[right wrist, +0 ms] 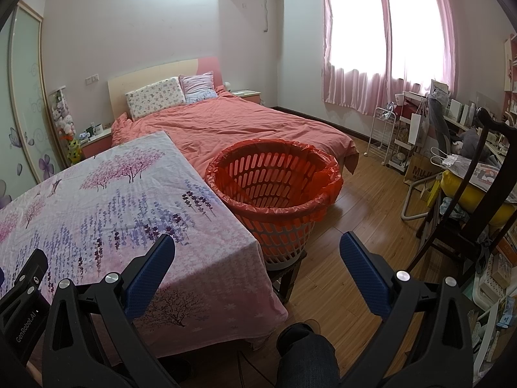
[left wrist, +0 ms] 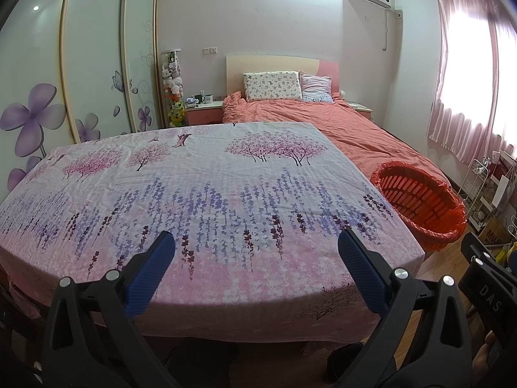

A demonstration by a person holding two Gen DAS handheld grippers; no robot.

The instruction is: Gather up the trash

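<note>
Bed: one wide bed with a salmon-pink quilt [right wrist: 232, 126] lies beyond the table; two pillows lean on its headboard, one with a small floral print [left wrist: 272, 86], one pink-striped [left wrist: 316, 88].
Table: one table under a pink and lilac cloth printed with blossom trees and lavender stalks [left wrist: 200, 194] fills the left wrist view; I see no loose trash on the cloth.
Bin: one round slatted plastic basket lined with a thin orange-red bag [right wrist: 274, 187] stands just beside the table's right edge, raised on a dark stool. The bag's edge is folded over the rim and crinkled, and the slats show through the film. Its bottom is hidden.
Left gripper: one black two-finger gripper with blue ribbed pads [left wrist: 255, 271], fingers spread wide, holding nothing, above the table's near edge.
Right gripper: one matching black gripper with blue pads [right wrist: 257, 271], fingers equally wide, nothing between them, near the table's right corner, the basket ahead of it.
</note>
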